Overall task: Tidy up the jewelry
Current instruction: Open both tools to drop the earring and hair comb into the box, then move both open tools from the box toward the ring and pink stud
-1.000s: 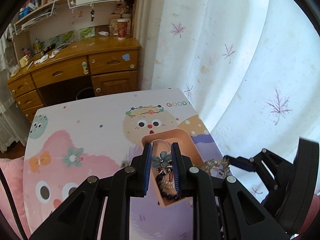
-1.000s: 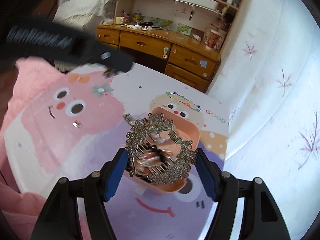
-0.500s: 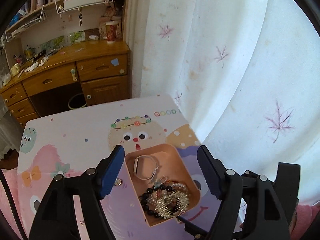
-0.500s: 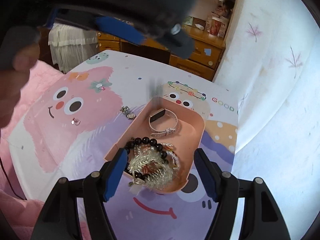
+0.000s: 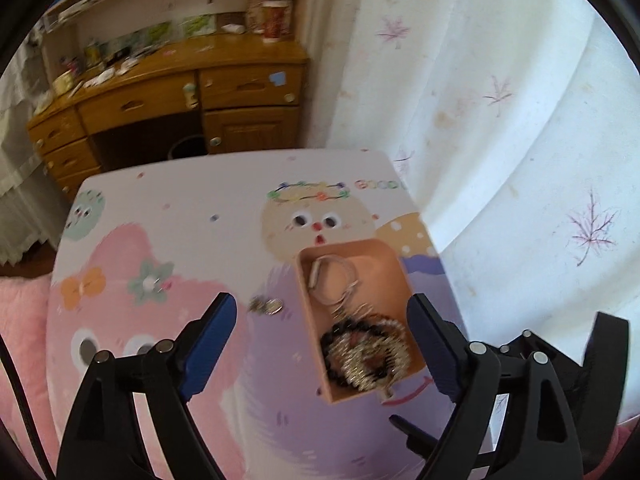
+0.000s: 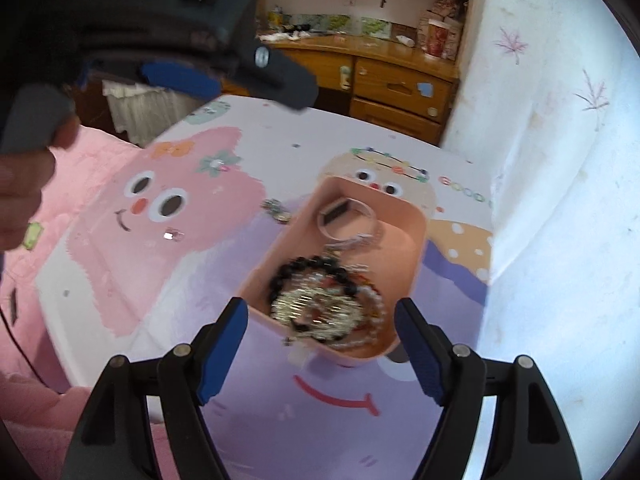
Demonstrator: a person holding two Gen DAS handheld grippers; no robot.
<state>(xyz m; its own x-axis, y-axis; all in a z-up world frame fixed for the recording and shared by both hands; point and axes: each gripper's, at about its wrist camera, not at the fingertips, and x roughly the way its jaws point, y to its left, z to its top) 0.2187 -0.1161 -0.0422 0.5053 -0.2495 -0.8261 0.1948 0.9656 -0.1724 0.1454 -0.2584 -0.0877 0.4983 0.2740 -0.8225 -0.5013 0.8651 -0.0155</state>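
Observation:
A peach tray (image 5: 380,264) sits near the right edge of the cartoon-print table (image 5: 180,208). In it lie a gold comb-like piece (image 5: 372,356), a black bead bracelet (image 5: 332,336) and a pale watch band (image 5: 332,280). My left gripper (image 5: 322,344) hovers above the tray's near end, its jaws opening wide with nothing pressed between the pads. My right gripper (image 6: 320,346) stands open over the tray (image 6: 400,240), just short of the gold piece (image 6: 316,312), the black beads (image 6: 304,268) and the watch band (image 6: 344,220).
Small earrings (image 5: 266,305) lie on the table left of the tray, as do the earrings (image 6: 276,210) and a tiny stone piece (image 6: 174,235) in the right wrist view. A white curtain (image 5: 500,160) hangs right of the table. A wooden desk (image 5: 180,92) stands behind. A hand (image 6: 20,176) holds the left gripper.
My left gripper went from shut on a blue flower piece to wide open. The gold piece left my right gripper and now lies in the tray. Both grippers drew back.

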